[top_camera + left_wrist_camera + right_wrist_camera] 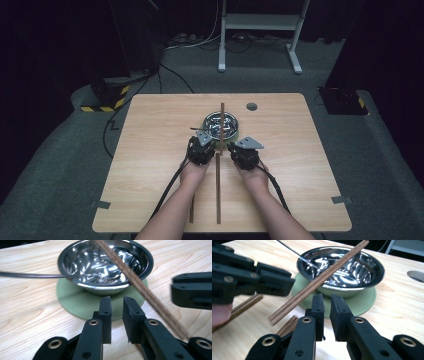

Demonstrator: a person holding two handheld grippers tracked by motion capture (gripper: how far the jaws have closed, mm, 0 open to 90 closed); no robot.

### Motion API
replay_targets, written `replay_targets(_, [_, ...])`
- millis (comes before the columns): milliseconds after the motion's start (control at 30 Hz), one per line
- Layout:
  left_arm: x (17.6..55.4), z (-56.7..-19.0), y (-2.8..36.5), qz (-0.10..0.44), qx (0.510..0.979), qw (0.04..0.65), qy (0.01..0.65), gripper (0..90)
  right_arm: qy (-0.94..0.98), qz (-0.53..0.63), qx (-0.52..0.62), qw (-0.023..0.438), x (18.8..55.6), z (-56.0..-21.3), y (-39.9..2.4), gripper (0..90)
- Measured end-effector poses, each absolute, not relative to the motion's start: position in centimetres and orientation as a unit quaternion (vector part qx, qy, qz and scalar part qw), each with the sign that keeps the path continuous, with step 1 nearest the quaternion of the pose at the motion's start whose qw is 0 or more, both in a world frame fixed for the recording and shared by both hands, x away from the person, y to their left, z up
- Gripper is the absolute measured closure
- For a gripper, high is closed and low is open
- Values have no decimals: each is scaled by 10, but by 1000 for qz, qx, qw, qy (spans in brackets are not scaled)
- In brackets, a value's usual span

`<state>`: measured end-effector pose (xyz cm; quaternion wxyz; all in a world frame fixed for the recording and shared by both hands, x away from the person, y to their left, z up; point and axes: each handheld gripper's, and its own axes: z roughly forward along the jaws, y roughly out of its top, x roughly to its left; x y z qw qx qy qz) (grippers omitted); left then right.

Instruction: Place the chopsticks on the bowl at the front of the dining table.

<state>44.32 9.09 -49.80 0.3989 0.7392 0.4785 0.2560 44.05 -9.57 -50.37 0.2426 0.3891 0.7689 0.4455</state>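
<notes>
two black grippers sit side by side just short of the steel bowl (pixel 220 125). left gripper (pixel 117 305): jaws nearly together, nothing between them. right gripper (pixel 326 302): narrow gap, also empty. one wooden stick (pixel 317 281) rests across the bowl rim; two more sticks (pixel 218 190) lie between the forearms. gripper views add a green mat (pixel 75 300) and a thin metal rod (pixel 30 275) reaching into the bowl.
</notes>
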Motion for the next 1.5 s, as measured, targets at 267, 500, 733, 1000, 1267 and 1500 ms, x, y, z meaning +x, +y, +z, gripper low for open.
replay_targets(267, [429, -500, 120, 270, 734, 391, 485, 728, 777, 442, 385, 229, 416, -509, -100, 777])
replay_targets(500, [421, -502, 141, 276, 720, 395, 499, 717, 787, 446, 363, 225, 401, -512, -96, 760])
replay_targets(733, [419, -504, 151, 278, 715, 394, 507, 717, 787, 450, 354, 231, 402, -514, -90, 767])
replay_targets(1000, [419, -506, 153, 276, 712, 393, 513, 718, 787, 451, 352, 231, 403, -514, -86, 771])
replay_targets(1267, [419, -509, 152, 275, 712, 392, 514, 721, 784, 455, 355, 230, 405, -514, -86, 771])
replay_targets(1500, [418, -509, 153, 275, 713, 392, 512, 722, 787, 453, 351, 230, 404, -514, -86, 771])
